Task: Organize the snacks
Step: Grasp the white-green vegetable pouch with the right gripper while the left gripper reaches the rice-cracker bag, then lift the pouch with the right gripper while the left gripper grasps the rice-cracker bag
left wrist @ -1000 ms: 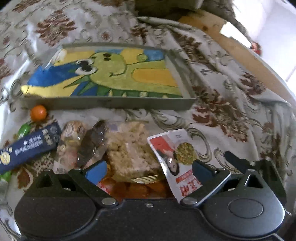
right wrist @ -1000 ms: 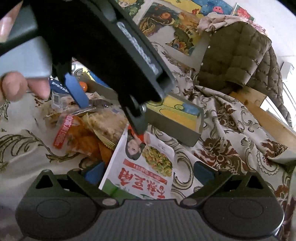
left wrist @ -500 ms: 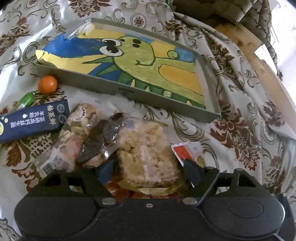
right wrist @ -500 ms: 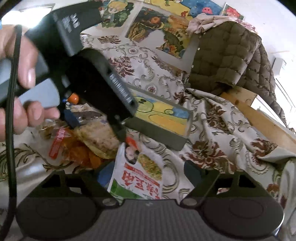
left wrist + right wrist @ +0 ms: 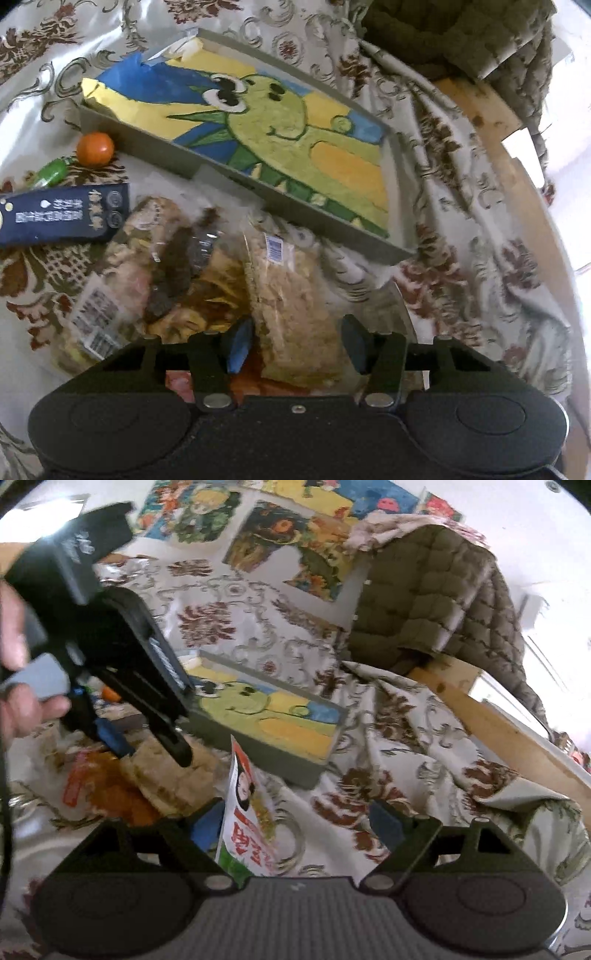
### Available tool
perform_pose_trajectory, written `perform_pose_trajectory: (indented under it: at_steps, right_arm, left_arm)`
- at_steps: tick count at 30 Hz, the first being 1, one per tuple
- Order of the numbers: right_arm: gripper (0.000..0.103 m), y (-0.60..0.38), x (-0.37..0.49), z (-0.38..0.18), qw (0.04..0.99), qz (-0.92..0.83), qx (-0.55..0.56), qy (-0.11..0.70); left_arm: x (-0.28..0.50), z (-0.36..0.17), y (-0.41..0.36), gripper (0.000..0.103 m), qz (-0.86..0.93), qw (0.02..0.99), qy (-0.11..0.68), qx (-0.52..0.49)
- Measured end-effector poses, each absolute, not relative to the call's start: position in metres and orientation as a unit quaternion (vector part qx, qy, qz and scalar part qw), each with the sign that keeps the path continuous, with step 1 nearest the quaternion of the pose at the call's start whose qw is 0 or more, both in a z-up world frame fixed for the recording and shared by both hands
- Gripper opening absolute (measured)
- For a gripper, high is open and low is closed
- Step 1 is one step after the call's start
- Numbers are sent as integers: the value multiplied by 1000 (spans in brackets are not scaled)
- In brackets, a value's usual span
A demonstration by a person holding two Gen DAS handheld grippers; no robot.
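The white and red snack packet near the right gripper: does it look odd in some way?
Yes. The white and red packet stands up on edge, tilted, against the right gripper's left finger, not flat on the cloth like the snacks heaped beside it. The fingers are wide apart, not pinching it.

Black tongs point(image 5: 295, 345) — blue pads point(image 5: 239, 345)

Lived-in home, floral tablecloth point(image 5: 461, 229), quilted jacket point(image 5: 436, 602) over chair, cartoon pictures point(image 5: 295, 550) on wall
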State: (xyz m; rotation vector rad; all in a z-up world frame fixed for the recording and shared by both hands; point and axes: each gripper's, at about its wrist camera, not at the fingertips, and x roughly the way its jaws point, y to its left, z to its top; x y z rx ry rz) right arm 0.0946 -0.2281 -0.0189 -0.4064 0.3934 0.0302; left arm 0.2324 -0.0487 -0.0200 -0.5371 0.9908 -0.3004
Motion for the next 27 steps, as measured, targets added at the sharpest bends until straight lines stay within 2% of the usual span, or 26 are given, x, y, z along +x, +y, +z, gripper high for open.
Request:
perform_pose_trajectory:
  at_steps: [9, 13, 16, 21, 23, 25, 27]
  right_arm:
    - [87, -255, 108, -21, 961, 10, -147, 236]
    - [81, -254, 109, -26, 960, 16, -148, 237]
    - [76, -253, 110, -28, 960, 18, -149, 238]
    - [47, -255, 114, -31, 959, 18, -136, 248]
    - [40, -257, 114, -32, 959, 17, -129, 253]
    - [36, -259, 114, -32, 959, 13, -123, 253]
    - [35, -261, 114, -31, 960, 12, -119, 252]
  left_arm:
    - [229, -20, -69, 51, -170, 842, 452, -243]
    - [234, -25, -75, 50, -161, 844, 459, -226]
    - [235, -29, -77, 46, -159, 847, 457, -219]
    - [236, -31, -75, 46, -162, 849, 441, -241]
    - [235, -26, -79, 41, -172, 858, 425, -233]
    - [236, -18, -87, 34, -194, 865, 409, -216]
    - [240, -12, -96, 35, -202, 870, 402, -201]
